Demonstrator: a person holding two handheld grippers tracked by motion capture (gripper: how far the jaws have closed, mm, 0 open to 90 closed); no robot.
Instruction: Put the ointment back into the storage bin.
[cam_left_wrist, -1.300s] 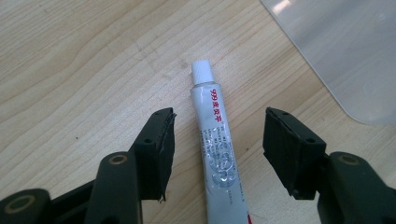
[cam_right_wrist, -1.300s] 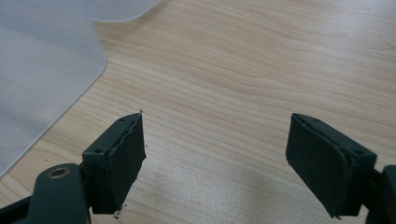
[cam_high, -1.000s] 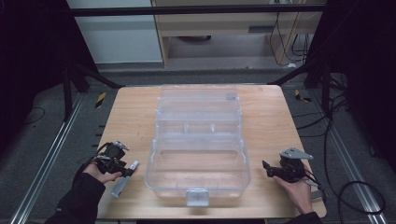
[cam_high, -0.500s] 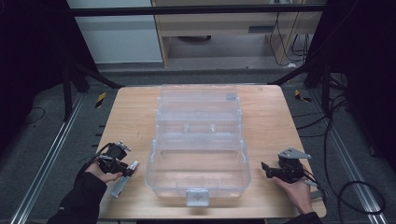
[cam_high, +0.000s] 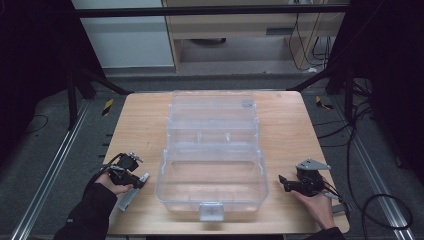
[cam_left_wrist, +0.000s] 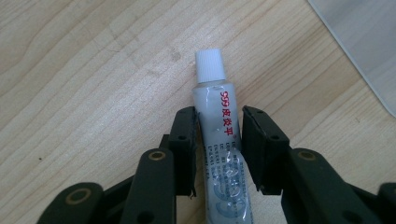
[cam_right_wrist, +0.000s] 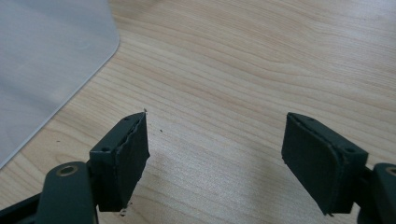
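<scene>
Little has moved since a second ago: both hands sit where they sat, the left gripper (cam_high: 131, 176) at the left of the clear box (cam_high: 212, 160) and the right gripper (cam_high: 295, 183) at its right, with only a slight settling of the left one over its target.

We see the left gripper's fingers (cam_left_wrist: 184, 140) straddling a small white tube (cam_left_wrist: 219, 135) that lies flat on the table (cam_high: 140, 120), cap pointing away from the hand. One finger looks to be touching the tube's side and the other stands just off it, so we read the fingers as closing around the tube but not yet clamped. From the high view the tube (cam_high: 131, 194) lies just beside the box's left wall, outside it.

Our right gripper's fingers (cam_right_wrist: 123, 158) are wide apart over bare wood, holding nothing, with the box's rounded corner (cam_right_wrist: 51, 65) near them.

By our judgement the work has barely begun. The box stands open, its trays stepped back and its lower bin apparently empty, and the tube is not yet lifted. Left to do, as we see it: close on the tube, raise it, carry it over the wall and set it inside; the right hand seems to wait in reserve.
</scene>
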